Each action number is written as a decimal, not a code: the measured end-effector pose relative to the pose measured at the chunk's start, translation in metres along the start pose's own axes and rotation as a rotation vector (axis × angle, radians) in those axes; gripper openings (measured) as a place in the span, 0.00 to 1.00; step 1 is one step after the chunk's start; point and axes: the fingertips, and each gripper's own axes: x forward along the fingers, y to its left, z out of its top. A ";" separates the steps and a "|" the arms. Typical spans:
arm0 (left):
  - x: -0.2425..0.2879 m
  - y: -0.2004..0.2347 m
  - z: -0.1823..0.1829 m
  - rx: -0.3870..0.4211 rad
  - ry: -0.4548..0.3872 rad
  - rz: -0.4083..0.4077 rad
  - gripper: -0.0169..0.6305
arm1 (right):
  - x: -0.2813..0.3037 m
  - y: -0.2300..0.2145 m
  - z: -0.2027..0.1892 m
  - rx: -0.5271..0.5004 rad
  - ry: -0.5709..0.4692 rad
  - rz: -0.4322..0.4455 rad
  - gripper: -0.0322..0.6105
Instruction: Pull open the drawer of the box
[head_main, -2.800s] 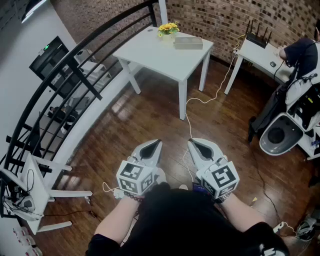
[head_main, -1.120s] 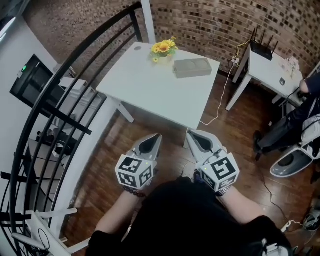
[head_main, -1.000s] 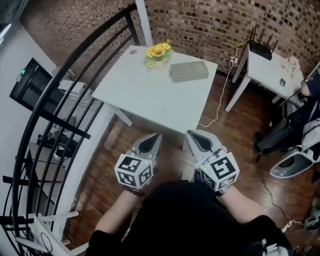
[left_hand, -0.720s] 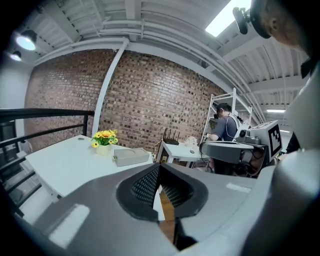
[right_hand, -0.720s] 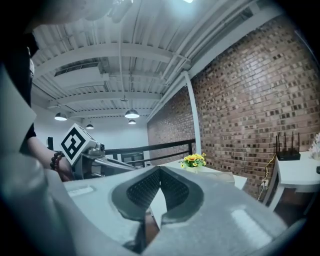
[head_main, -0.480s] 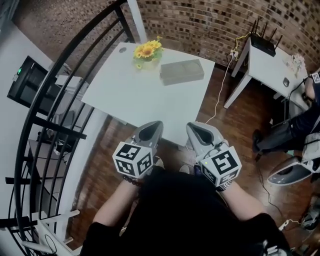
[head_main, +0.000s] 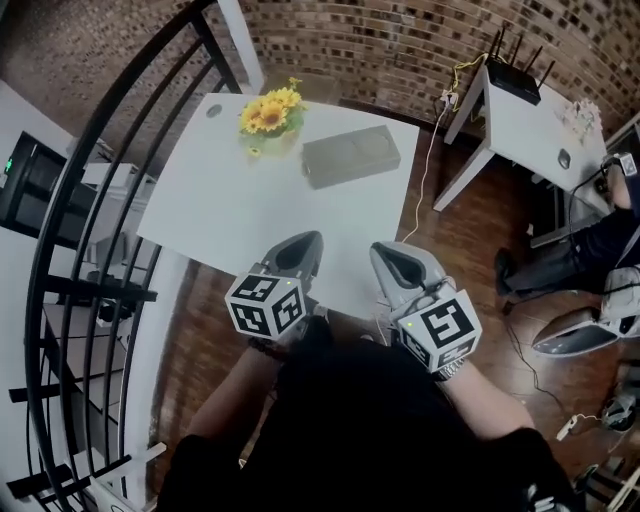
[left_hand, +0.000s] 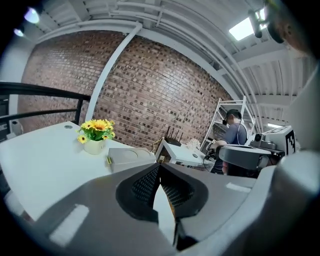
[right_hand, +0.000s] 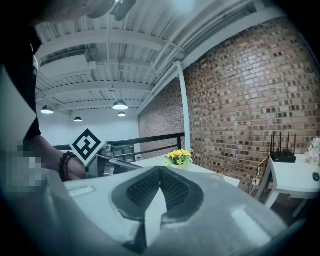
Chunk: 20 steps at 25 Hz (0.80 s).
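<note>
A flat grey box (head_main: 350, 157) lies at the far side of the white table (head_main: 230, 210), beside a small pot of yellow flowers (head_main: 268, 115). In the left gripper view the box (left_hand: 127, 157) shows beyond the jaws, right of the flowers (left_hand: 96, 131); its drawer looks closed. My left gripper (head_main: 304, 243) and right gripper (head_main: 383, 250) hang side by side over the table's near edge, well short of the box. Both are shut, tips touching and nothing held, as the left gripper (left_hand: 160, 165) and right gripper (right_hand: 160, 169) show in their own views.
A black curved railing (head_main: 100, 200) runs along the left. A second white table (head_main: 520, 110) with a router stands at the back right, and a cable (head_main: 420, 170) hangs beside it. A seated person (head_main: 600, 240) is at the far right. A brick wall (head_main: 400, 40) closes the back.
The table and box have come much closer and now lie right ahead of the grippers. Both grippers stay shut and side by side.
</note>
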 end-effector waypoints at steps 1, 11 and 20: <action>0.008 0.011 0.002 -0.017 0.008 -0.006 0.05 | 0.011 -0.003 -0.001 0.001 0.012 -0.006 0.03; 0.087 0.129 0.021 -0.280 0.077 -0.062 0.13 | 0.113 -0.032 -0.004 0.016 0.160 -0.085 0.03; 0.152 0.197 -0.012 -0.563 0.165 -0.074 0.18 | 0.160 -0.051 -0.026 0.060 0.250 -0.143 0.03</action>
